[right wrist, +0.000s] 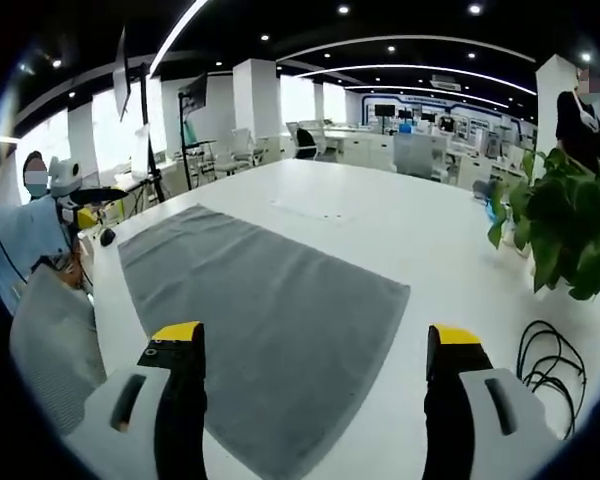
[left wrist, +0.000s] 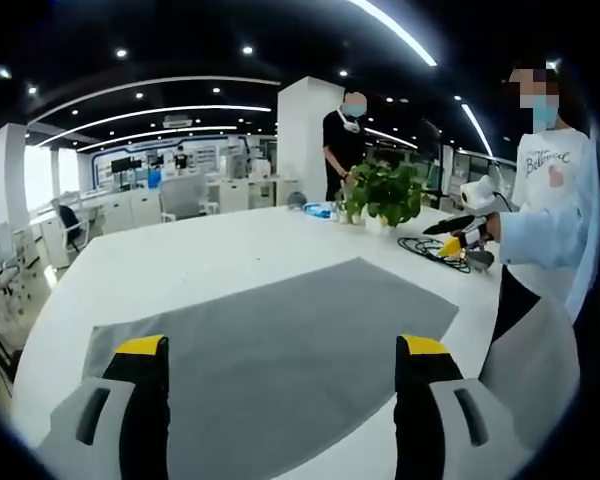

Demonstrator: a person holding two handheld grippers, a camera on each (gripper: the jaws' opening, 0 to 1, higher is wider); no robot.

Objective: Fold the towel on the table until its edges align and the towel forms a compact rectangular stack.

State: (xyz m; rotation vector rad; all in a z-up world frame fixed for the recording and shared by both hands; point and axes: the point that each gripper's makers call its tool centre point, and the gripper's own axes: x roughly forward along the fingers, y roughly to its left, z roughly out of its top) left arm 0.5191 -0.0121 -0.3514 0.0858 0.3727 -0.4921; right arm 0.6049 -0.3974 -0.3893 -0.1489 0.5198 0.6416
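A grey towel (left wrist: pixel 280 350) lies spread flat and unfolded on the white table (left wrist: pixel 180 260). My left gripper (left wrist: pixel 282 346) hovers over the towel's near edge, jaws wide open with nothing between them. At the right of the left gripper view, a hand in a light blue sleeve holds the right gripper (left wrist: pixel 465 235) above the table's edge. In the right gripper view the towel (right wrist: pixel 270 310) stretches away to the left across the table (right wrist: pixel 380 220). My right gripper (right wrist: pixel 315 333) is open over its near corner. The left gripper (right wrist: pixel 75 200) appears far left, held by the person.
A potted plant (left wrist: pixel 385 195) (right wrist: pixel 565 230) stands near the table's far corner, with a black cable (left wrist: pixel 430 248) (right wrist: pixel 545 370) coiled beside it. A person in black (left wrist: pixel 342 140) stands behind the plant. Desks and chairs line the room beyond.
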